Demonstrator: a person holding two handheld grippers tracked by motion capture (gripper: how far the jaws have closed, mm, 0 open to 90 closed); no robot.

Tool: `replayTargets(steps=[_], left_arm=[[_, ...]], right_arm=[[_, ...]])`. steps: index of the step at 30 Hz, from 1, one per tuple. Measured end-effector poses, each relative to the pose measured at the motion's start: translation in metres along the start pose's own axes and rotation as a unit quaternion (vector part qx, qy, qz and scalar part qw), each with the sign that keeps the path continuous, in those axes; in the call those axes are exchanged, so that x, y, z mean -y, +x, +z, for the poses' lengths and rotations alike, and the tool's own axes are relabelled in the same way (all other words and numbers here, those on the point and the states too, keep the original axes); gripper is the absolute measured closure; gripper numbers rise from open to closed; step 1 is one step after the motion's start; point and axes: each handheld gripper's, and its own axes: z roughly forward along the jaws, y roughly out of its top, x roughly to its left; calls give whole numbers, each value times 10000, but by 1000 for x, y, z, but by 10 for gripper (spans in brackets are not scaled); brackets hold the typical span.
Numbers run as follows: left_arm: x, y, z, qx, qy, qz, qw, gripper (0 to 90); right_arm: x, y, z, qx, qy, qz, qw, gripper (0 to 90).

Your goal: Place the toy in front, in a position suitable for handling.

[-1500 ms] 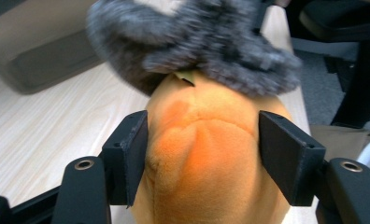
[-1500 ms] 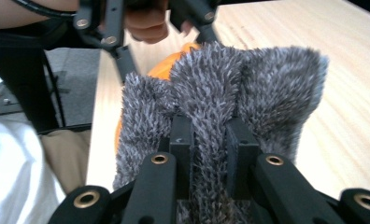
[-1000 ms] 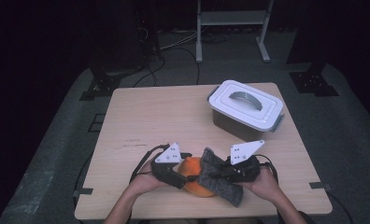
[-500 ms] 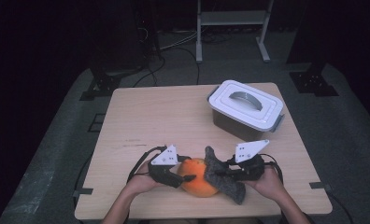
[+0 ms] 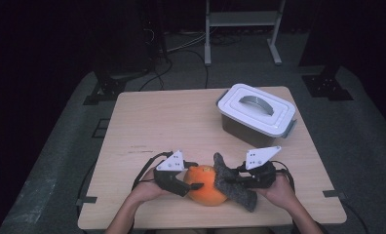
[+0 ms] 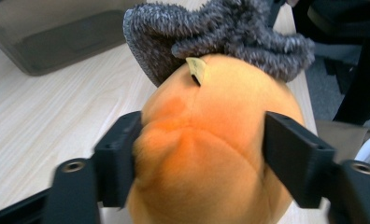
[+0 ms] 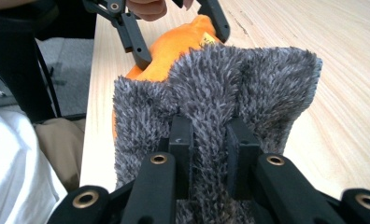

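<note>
1. An orange plush toy, round and pumpkin-like, is seen on the desk close to its near edge, about midway along that edge.
2. In the left gripper view the plush toy is pressed between the two black jaws of the left tongs, one jaw on each side of its body; a small tan tag is seen at its top seam.
3. In the high view the left tongs are held by the left hand against the toy's left side, with the grey three-cornered plate on top.
4. A grey fuzzy cloth is draped against the toy's right side, one end raised and the other trailing toward the near edge.
5. In the right gripper view the cloth is pinched between the nearly closed jaws of the right tongs, a fold of the pile being gathered between them; the orange toy is seen just behind it.
6. The right tongs are held by the right hand near the desk's near right part.
7. A grey plastic box with a white handled lid stands well apart, toward the far right corner of the desk.
8. Black cables are trailed from the tongs across the near edge.
</note>
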Motion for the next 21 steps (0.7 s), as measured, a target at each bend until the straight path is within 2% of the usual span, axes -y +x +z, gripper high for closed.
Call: replayTargets(steps=[7,11,13,16,21], left_arm=[[11,7,-7,80,-15,-156,9998,353],[15,9,-9,153,-71,-211,9996,353],[16,9,-9,161,-82,-233,9996,353],[17,10,-9,183,-72,-231,9995,353],[20,13,-11,176,-96,-342,9992,352]], right_arm=[[11,-9,-3,42,188,195,9996,745],[7,-7,-7,28,-26,167,9999,744],[5,-5,-5,-65,-74,122,9999,744],[7,-4,1,-139,58,115,9998,742],[17,-10,0,-139,319,287,9990,740]])
